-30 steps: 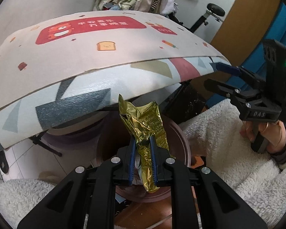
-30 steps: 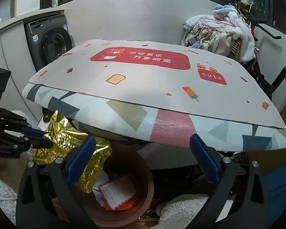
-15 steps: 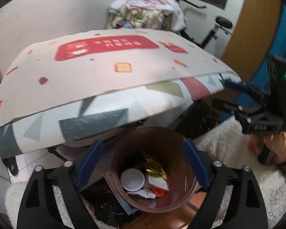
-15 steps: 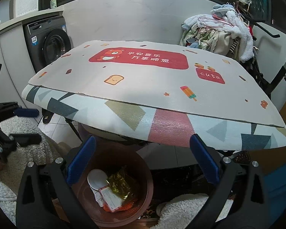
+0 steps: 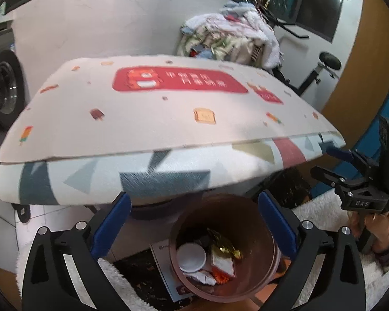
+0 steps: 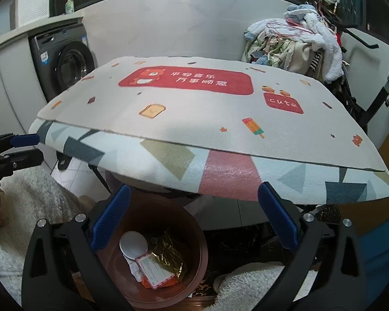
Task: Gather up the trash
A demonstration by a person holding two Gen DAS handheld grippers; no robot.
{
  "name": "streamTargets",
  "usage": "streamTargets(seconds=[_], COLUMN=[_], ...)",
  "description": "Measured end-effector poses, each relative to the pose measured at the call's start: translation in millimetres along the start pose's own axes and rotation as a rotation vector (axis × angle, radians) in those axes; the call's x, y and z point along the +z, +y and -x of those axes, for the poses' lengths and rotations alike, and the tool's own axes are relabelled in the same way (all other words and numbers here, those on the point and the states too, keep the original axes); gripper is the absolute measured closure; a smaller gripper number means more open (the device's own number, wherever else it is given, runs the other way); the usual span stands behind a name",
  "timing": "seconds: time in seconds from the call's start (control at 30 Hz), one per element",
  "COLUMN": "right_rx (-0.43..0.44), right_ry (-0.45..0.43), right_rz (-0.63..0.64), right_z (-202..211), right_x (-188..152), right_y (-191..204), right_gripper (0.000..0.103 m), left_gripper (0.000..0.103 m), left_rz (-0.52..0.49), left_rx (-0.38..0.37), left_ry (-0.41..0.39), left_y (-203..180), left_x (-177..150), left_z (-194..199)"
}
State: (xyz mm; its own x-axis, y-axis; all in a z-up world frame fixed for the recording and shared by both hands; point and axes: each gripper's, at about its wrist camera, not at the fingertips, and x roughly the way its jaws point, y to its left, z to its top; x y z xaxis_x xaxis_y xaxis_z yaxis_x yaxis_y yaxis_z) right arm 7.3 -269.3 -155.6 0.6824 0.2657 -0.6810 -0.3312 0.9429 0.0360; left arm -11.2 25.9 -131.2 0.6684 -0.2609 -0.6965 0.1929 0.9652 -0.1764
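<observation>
A brown round bin (image 5: 256, 217) stands on the floor under the table's front edge; it also shows in the right wrist view (image 6: 199, 254). Inside lie a gold foil wrapper (image 5: 224, 245) (image 6: 169, 254), a white lid (image 5: 191, 257) (image 6: 133, 243) and a red-edged packet (image 6: 154, 270). My left gripper (image 5: 194, 223) is open and empty above the bin. My right gripper (image 6: 193, 215) is open and empty above the bin's far side; it also shows at the right of the left wrist view (image 5: 332, 164).
A table with a patterned cover (image 6: 194, 108) overhangs the bin. A washing machine (image 6: 64, 64) stands at the back left. A pile of laundry (image 6: 293, 44) and an exercise bike (image 5: 321, 70) are at the back right. White fluffy fabric (image 6: 28, 194) lies beside the bin.
My left gripper opened and let go of the gold wrapper, which dropped into the bin. The left gripper then rose and tilted up. The right gripper stayed open and nearly still.
</observation>
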Motion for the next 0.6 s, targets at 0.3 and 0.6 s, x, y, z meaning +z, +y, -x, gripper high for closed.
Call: streamTargets(seconds=[0.3,0.6], right_rx=[-0.003,-0.018], right_ry=[-0.045,-0.157], right_rz=[-0.040,-0.060], right_z=[24.9,72.2], right_x=[42.9,104.3], right_y=[-4.6,-6.6], right_gripper=[0.006,0.006], left_gripper=[0.006,0.006], left_rz=[-0.038,-0.150], left_rx=[0.076,0.149], left_ry=[-0.177,-0.334], left_y=[-5.7,-32.6], left_x=[56.5,103.7], left_z=[50.7,106.2])
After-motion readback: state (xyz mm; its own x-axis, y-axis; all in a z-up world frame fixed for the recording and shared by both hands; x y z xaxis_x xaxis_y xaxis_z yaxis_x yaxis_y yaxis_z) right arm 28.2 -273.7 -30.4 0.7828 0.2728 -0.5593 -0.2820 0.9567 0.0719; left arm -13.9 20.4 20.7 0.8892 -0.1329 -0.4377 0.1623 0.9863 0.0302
